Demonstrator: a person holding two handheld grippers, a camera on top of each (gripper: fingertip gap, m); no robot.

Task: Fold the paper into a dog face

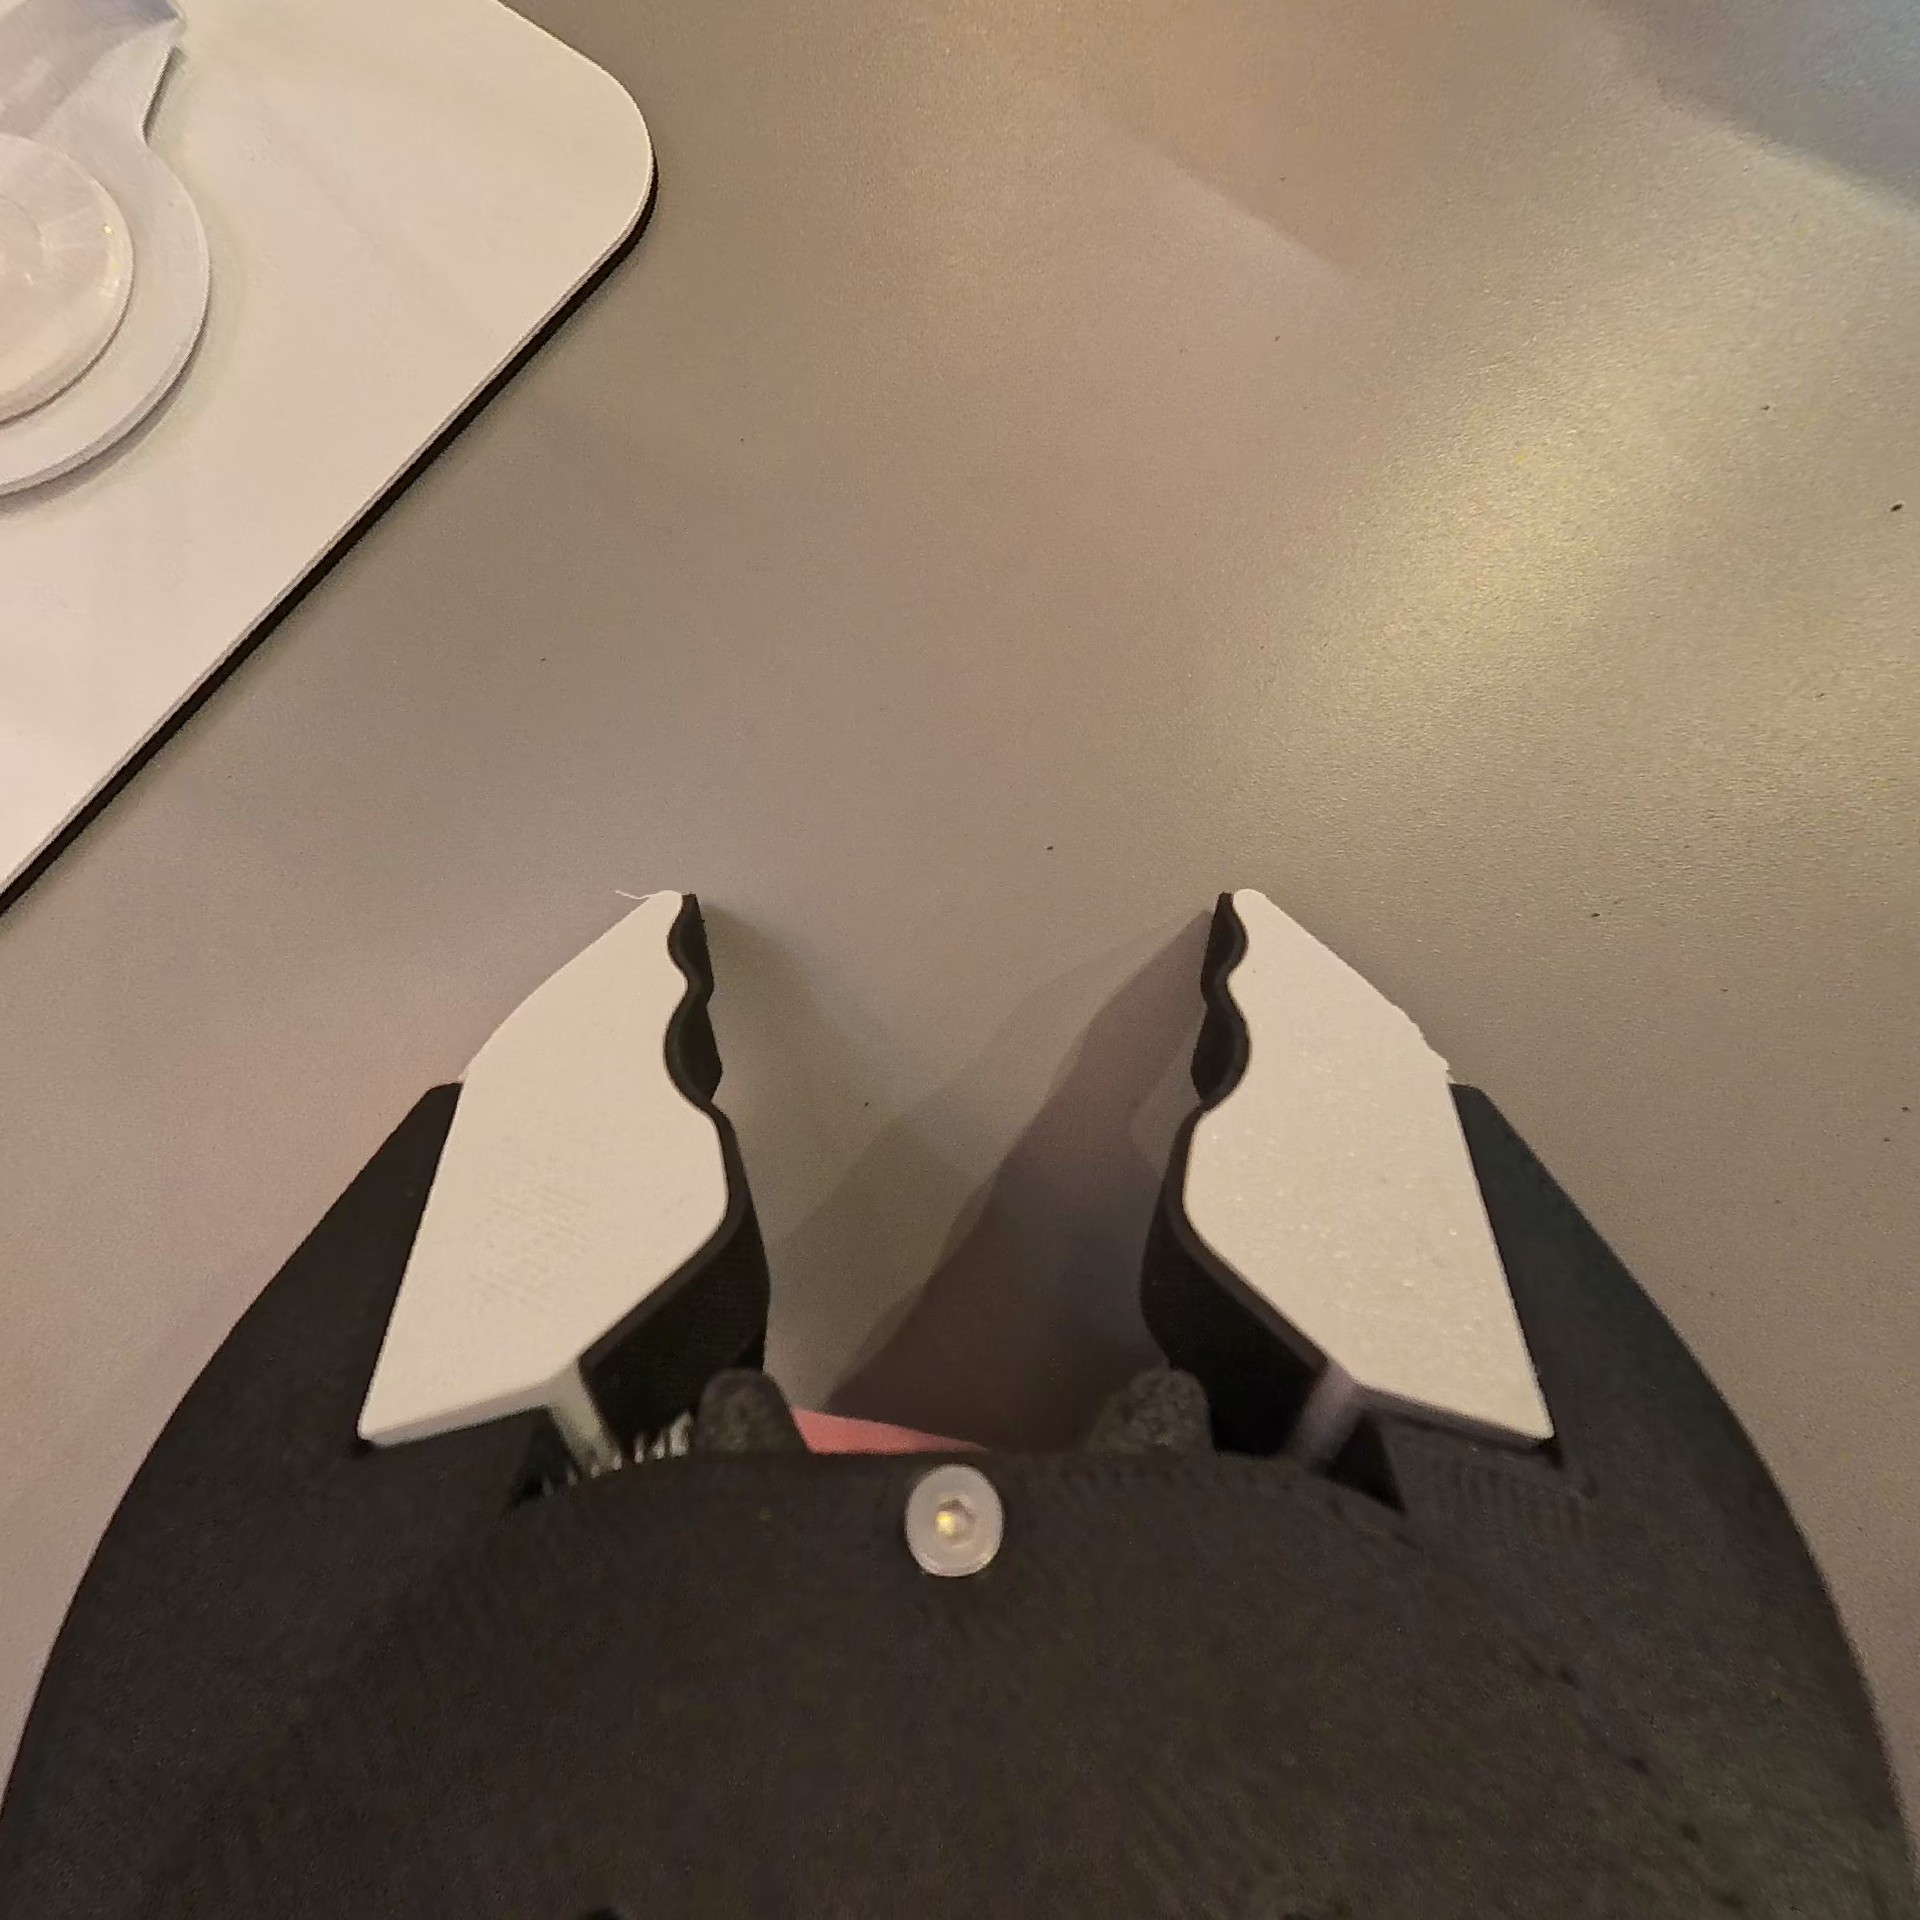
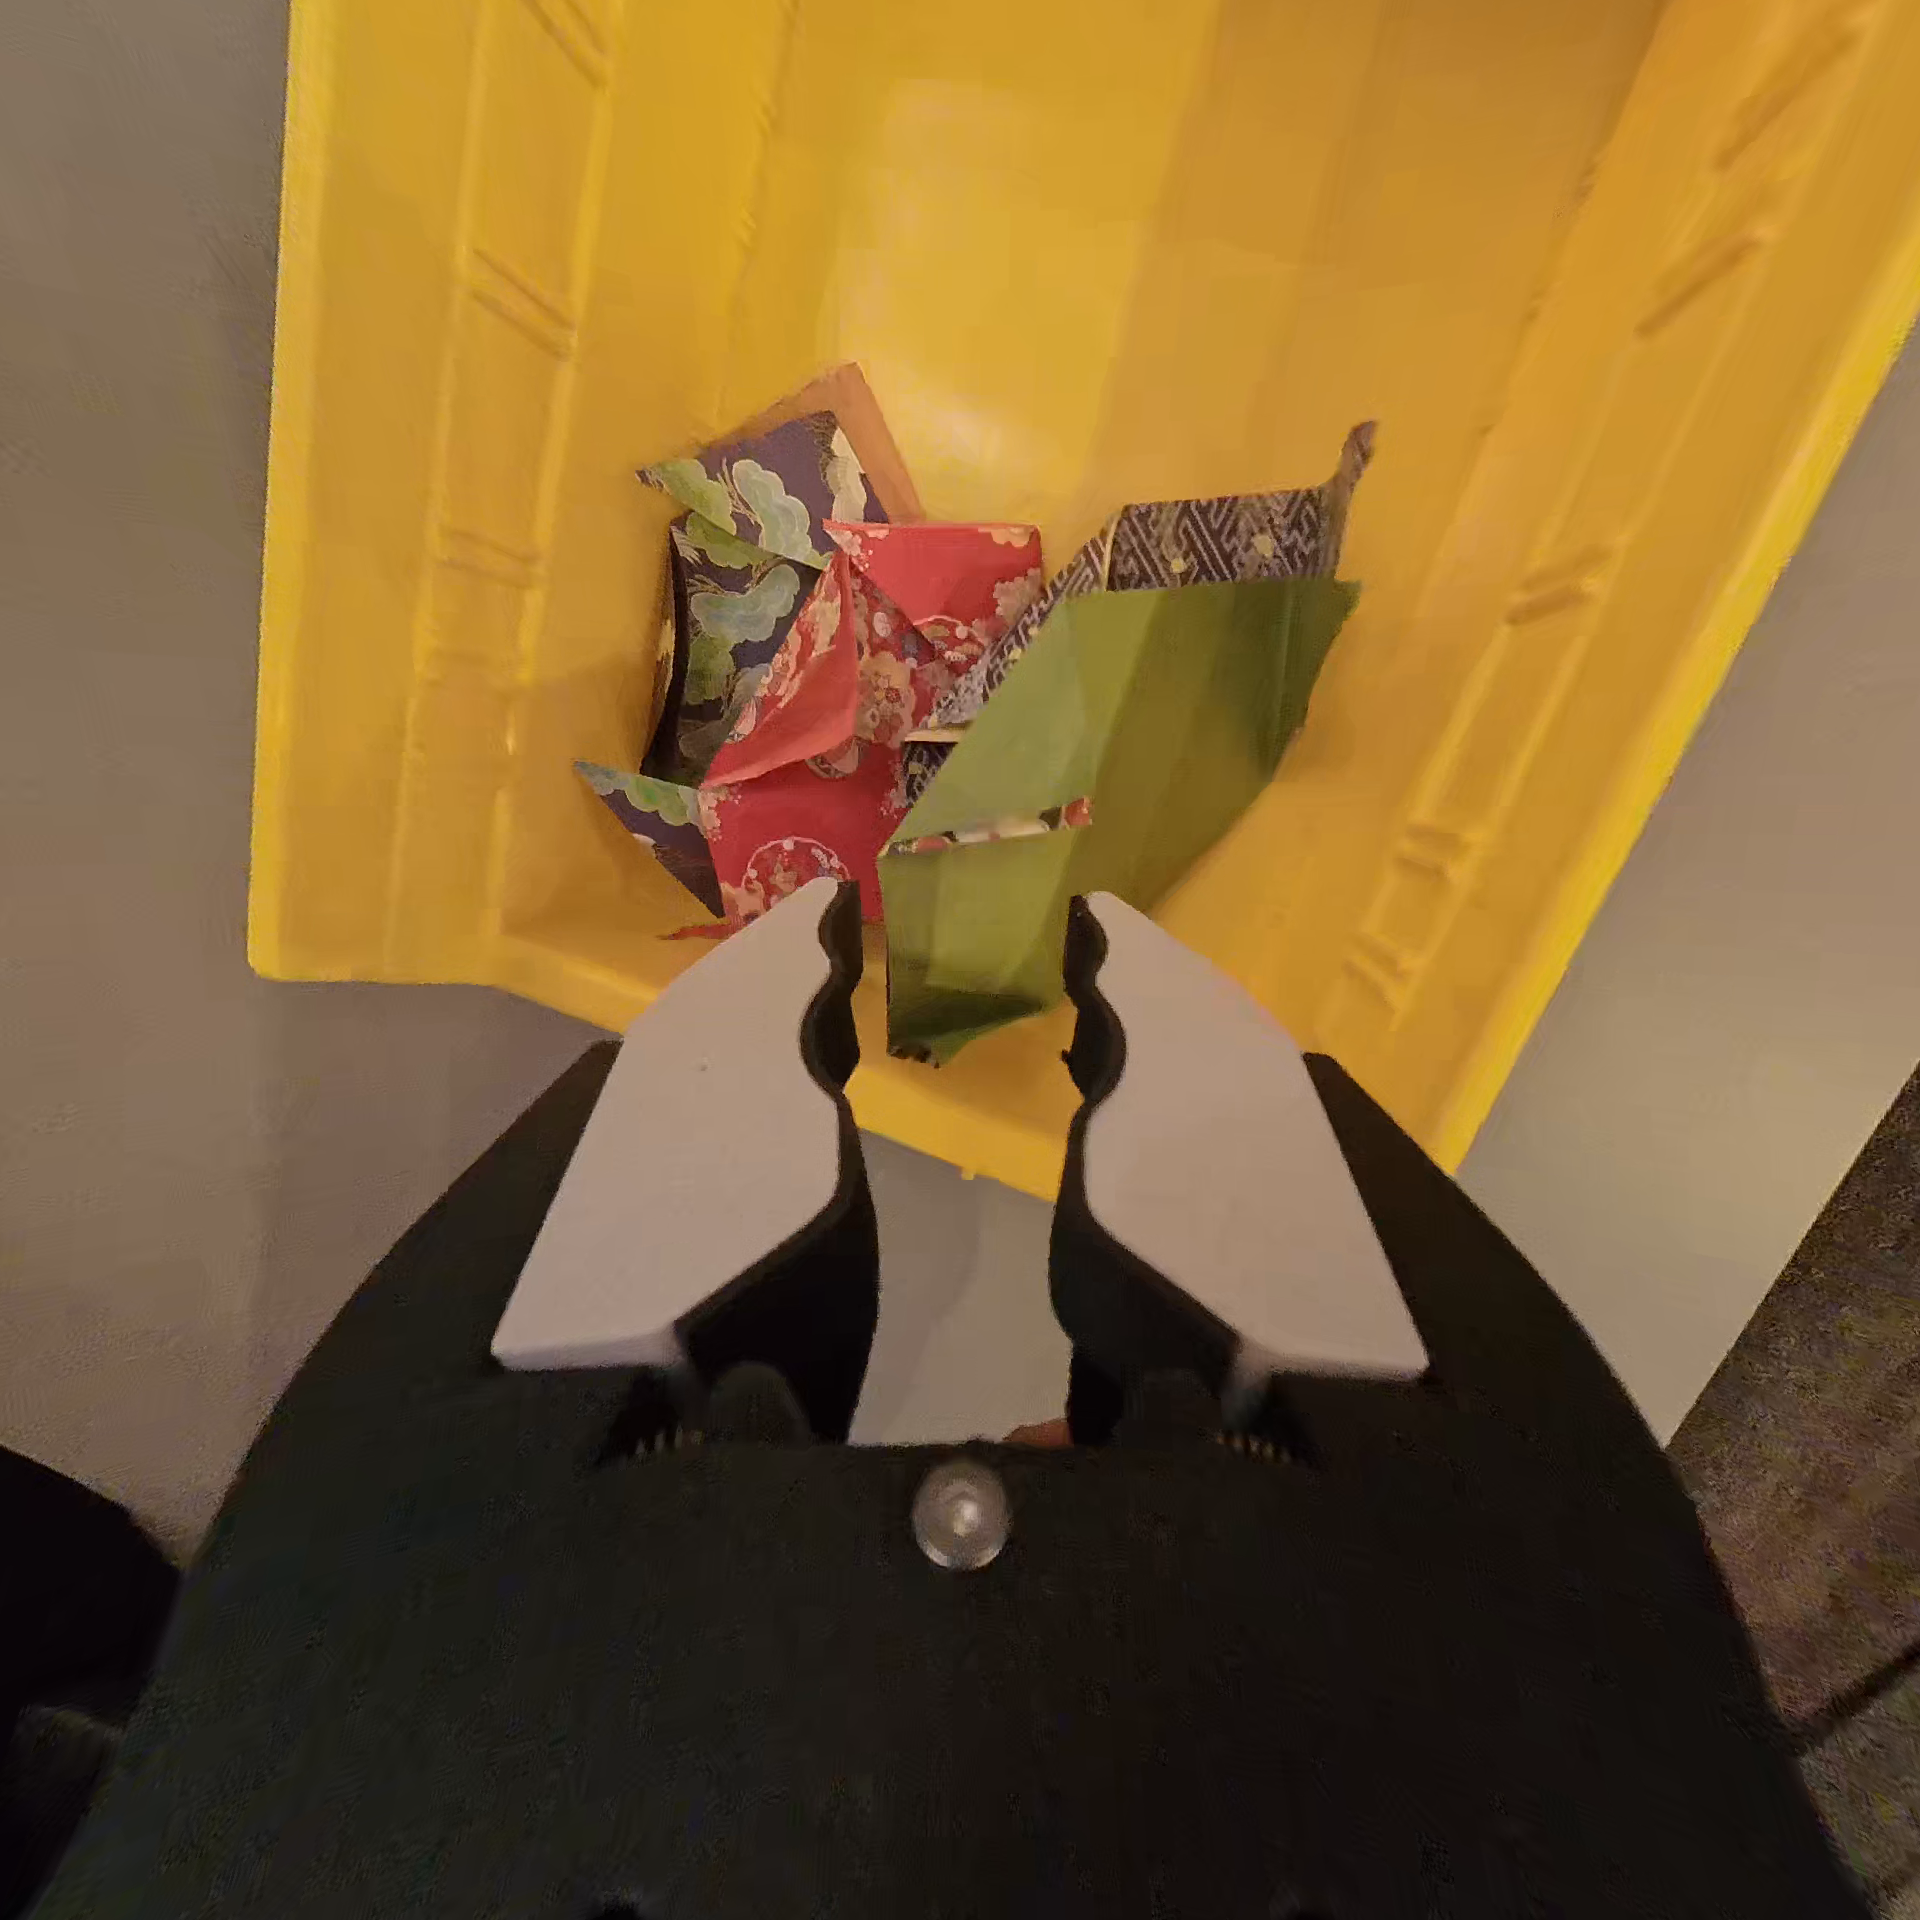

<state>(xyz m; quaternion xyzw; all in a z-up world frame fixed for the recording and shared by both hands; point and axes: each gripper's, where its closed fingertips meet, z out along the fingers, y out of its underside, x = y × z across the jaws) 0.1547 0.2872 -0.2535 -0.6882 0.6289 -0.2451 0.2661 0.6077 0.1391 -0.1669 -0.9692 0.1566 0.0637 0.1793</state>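
In the right wrist view my right gripper (image 2: 961, 904) is open over the near rim of a yellow bin (image 2: 436, 520). A folded green paper (image 2: 1101, 748) lies in the bin with its lower corner between my fingertips, not pinched. Beside it in the bin lie a folded red patterned paper (image 2: 883, 665), a dark blue paper with green clouds (image 2: 727, 582) and a navy white-patterned paper (image 2: 1216, 540). In the left wrist view my left gripper (image 1: 961, 914) is open and empty just above the bare grey table (image 1: 1039, 520). No paper shows between its fingers.
A white mat (image 1: 343, 343) with a dark edge lies at the upper left of the left wrist view, with a round clear-topped white object (image 1: 62, 312) on it. In the right wrist view the table edge and dark carpet (image 2: 1808, 1403) show at the right.
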